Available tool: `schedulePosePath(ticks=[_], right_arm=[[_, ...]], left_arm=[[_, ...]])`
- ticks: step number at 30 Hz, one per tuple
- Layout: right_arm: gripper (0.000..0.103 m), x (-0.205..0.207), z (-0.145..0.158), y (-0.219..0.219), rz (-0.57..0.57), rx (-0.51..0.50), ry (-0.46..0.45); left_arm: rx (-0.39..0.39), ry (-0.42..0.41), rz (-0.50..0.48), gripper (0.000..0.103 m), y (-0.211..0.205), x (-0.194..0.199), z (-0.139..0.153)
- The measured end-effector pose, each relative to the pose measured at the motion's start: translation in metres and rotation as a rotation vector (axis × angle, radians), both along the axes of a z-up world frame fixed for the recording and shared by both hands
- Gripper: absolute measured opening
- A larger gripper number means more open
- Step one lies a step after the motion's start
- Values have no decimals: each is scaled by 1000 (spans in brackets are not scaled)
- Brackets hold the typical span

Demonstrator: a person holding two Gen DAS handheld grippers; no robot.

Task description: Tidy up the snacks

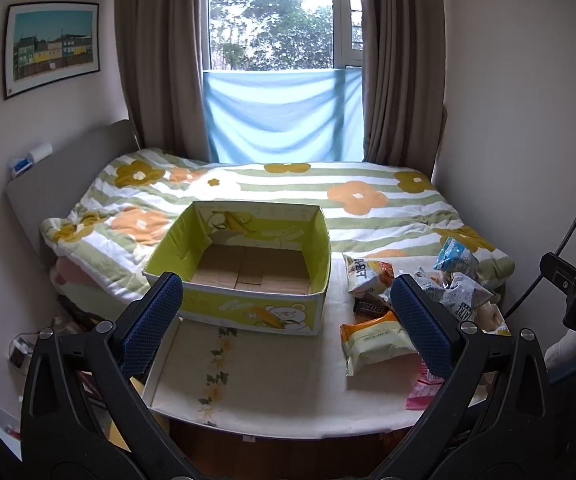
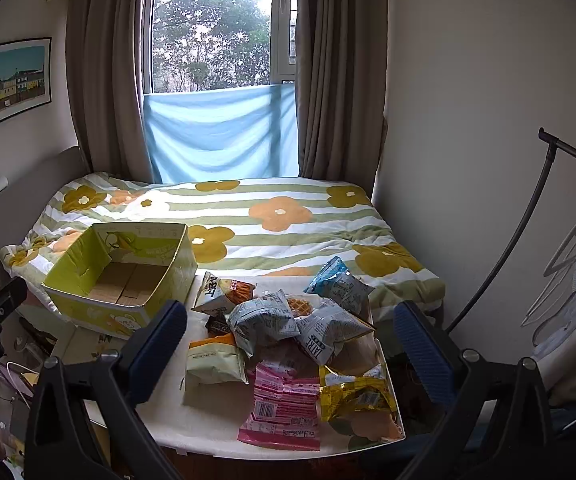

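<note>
An open yellow-green cardboard box [image 1: 247, 312] with a bear print stands empty on a small white table [image 1: 271, 392], left of centre; it also shows in the right wrist view [image 2: 99, 316]. A pile of snack packets [image 2: 288, 332] lies on the table's right half: blue-white bags [image 2: 263, 320], a pink packet [image 2: 283, 408], a yellow bag [image 2: 352, 396], an orange-topped packet [image 1: 372, 344] and a Snickers bar [image 1: 370, 308]. My left gripper [image 1: 288, 320] is open and empty, near the table's front edge. My right gripper [image 2: 292, 344] is open and empty, in front of the pile.
A bed with a flowered, striped quilt [image 1: 271, 200] lies behind the table, under a window with brown curtains [image 1: 159, 60]. A headboard [image 1: 55, 188] stands at left. A black rack with hangers [image 2: 568, 248] stands at right. Clutter lies on the floor at left [image 1: 23, 352].
</note>
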State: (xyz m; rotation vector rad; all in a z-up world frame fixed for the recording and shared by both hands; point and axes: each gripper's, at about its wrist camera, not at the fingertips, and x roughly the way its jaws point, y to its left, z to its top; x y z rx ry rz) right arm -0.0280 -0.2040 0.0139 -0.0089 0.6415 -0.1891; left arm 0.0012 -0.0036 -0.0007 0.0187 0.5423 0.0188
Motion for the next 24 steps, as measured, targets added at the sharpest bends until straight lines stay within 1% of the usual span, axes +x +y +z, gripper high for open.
schedulePosePath(ticks=[13,24], right_arm=[[103,-4,1,0,6,2,-1],[103,-4,2,1,5,-1,-6]], left_arm=[[15,-5,6,103,-1,-5,4],[7,-8,9,103,0,-6,5]])
